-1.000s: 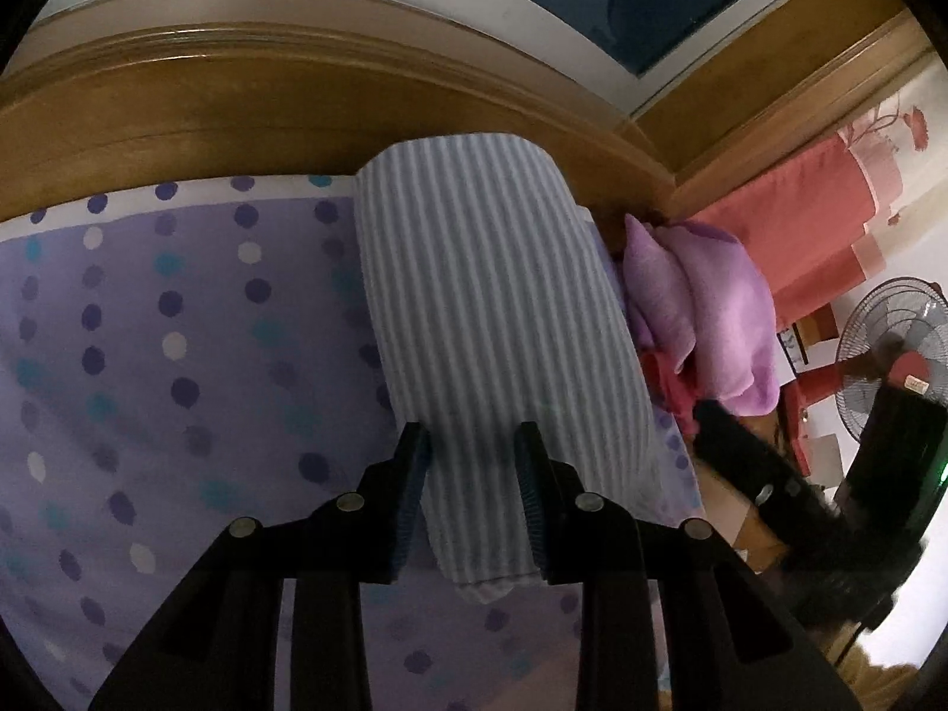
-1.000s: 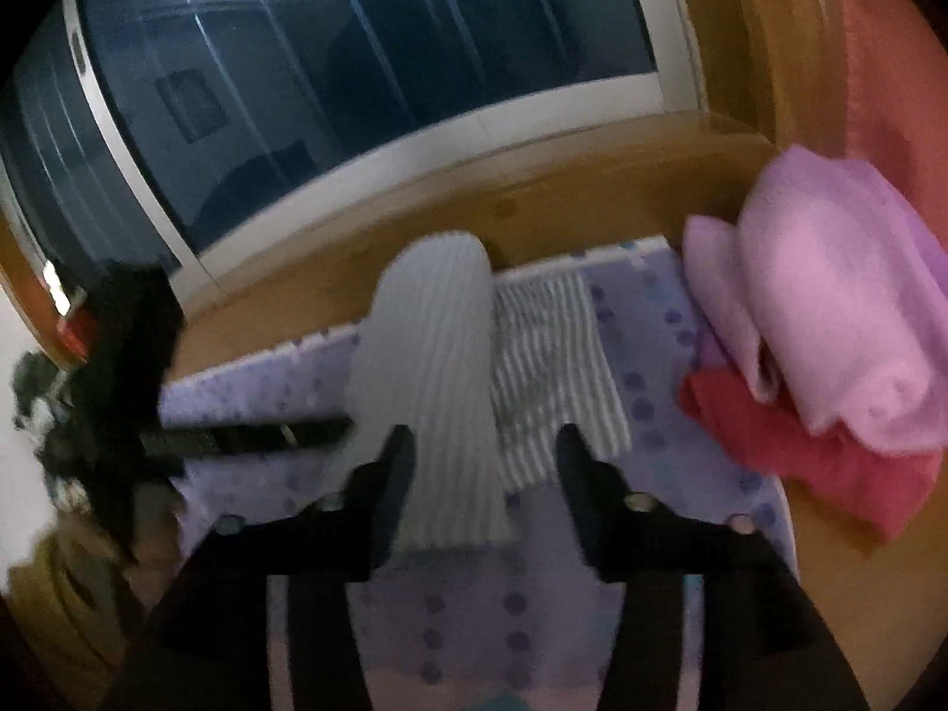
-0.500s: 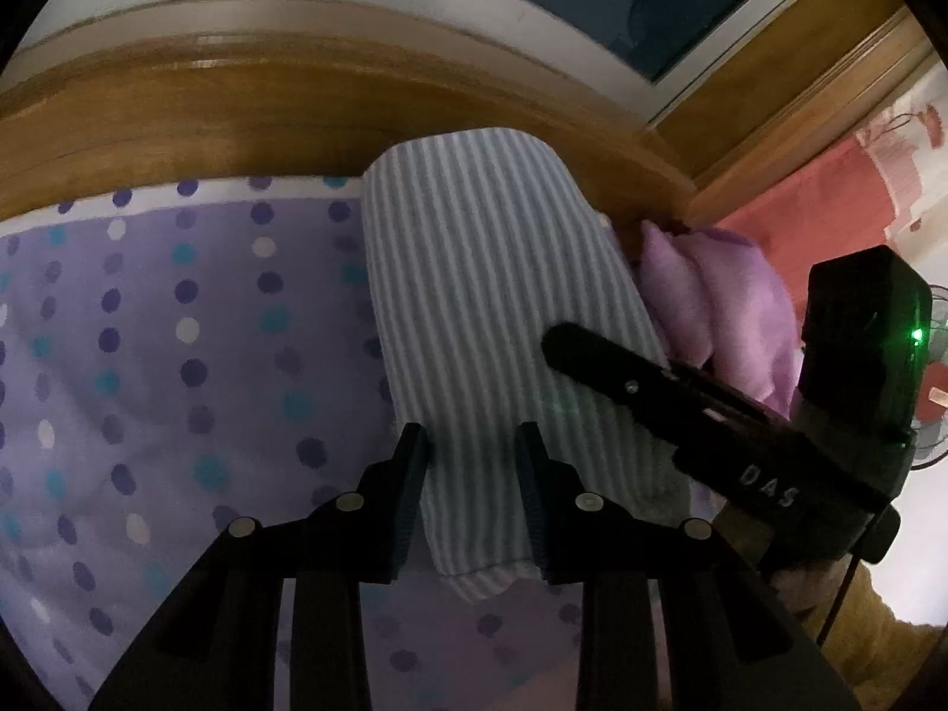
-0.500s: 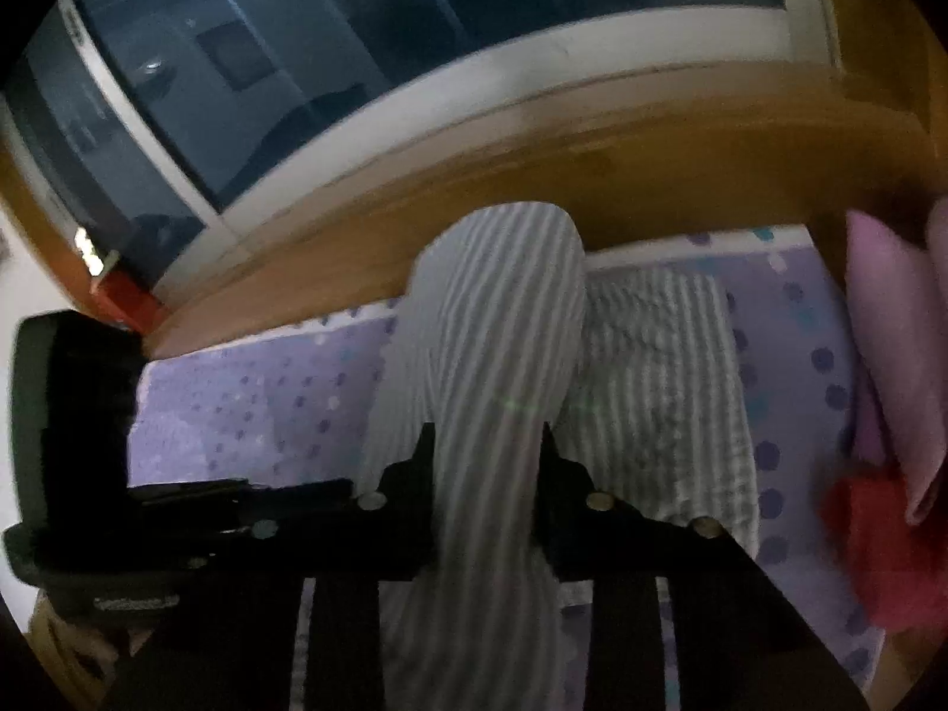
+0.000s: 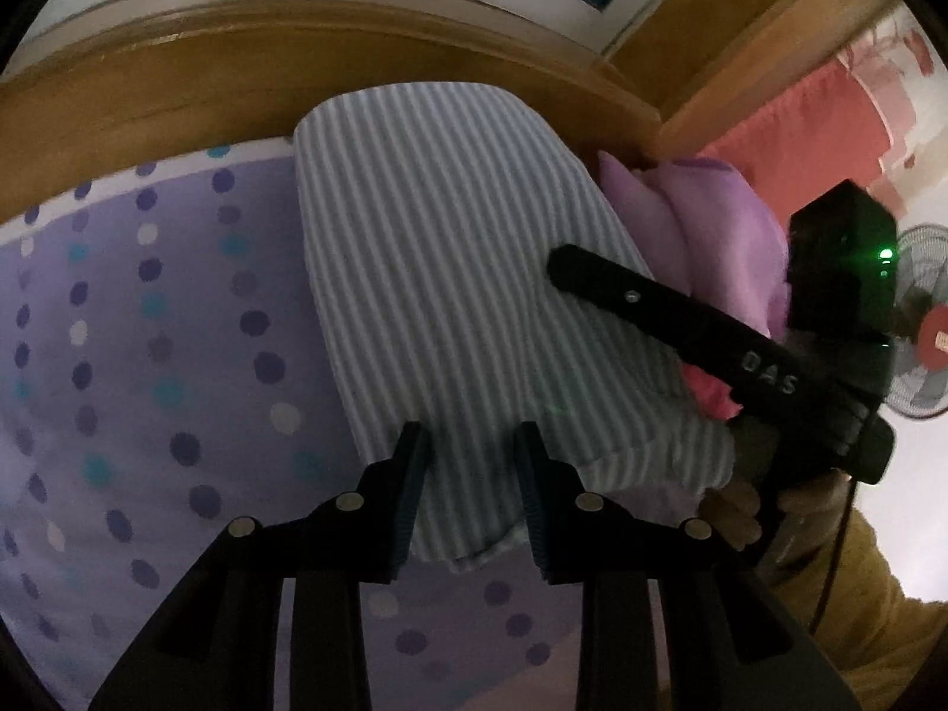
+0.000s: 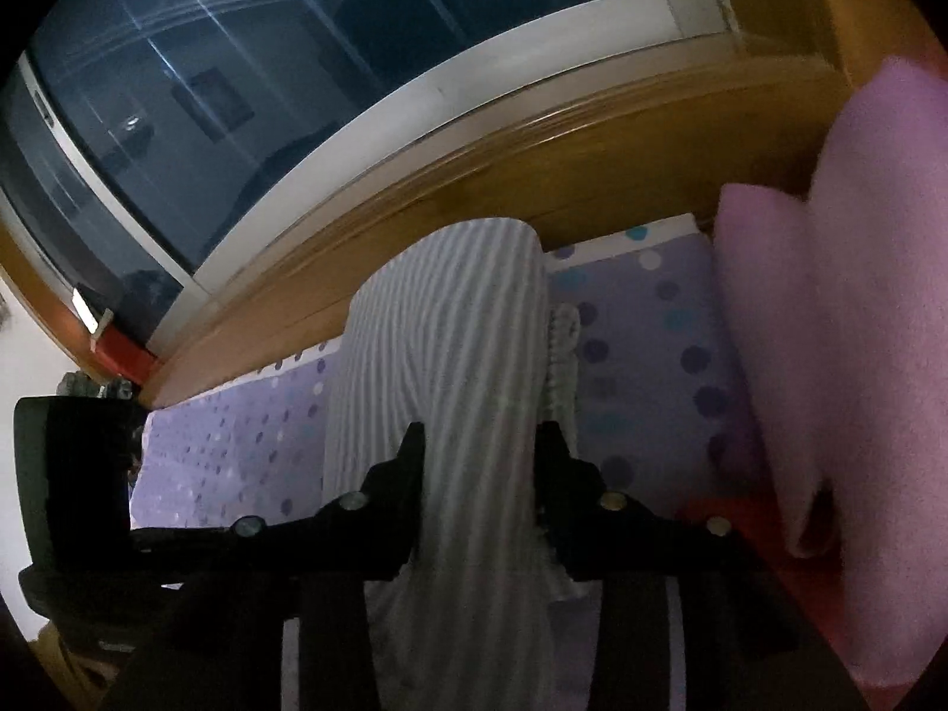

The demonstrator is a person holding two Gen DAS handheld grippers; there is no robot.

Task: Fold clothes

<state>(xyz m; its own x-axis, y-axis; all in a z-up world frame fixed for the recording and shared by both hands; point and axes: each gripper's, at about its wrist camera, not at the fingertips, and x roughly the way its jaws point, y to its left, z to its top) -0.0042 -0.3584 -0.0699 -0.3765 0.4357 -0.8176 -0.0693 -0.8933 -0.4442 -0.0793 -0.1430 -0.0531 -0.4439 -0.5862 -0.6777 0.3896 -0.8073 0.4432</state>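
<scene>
A grey striped garment (image 5: pixel 438 272) lies folded into a long band on the purple dotted sheet (image 5: pixel 148 355). Its far end reaches the wooden headboard. My left gripper (image 5: pixel 471 474) is shut on its near end, with cloth filling the gap between the fingers. In the right wrist view the same garment (image 6: pixel 450 343) runs up between the fingers of my right gripper (image 6: pixel 480 456), whose jaws are opening around it. A crinkled striped edge (image 6: pixel 563 355) shows beside the band. One finger (image 5: pixel 652 302) of the right gripper lies along the garment's right side.
A wooden headboard (image 5: pixel 237 77) and a dark window (image 6: pixel 296 59) close off the far side. A lilac blanket (image 6: pixel 859 296) lies on a red cloth (image 6: pixel 740 515) at the right. A fan (image 5: pixel 924 320) stands beyond. A hand (image 5: pixel 734 509) in a mustard sleeve holds the right tool.
The right gripper came in from the right onto the garment, pinched it, then widened. The flat striped layer beside the band is now mostly covered. The left gripper kept its hold.
</scene>
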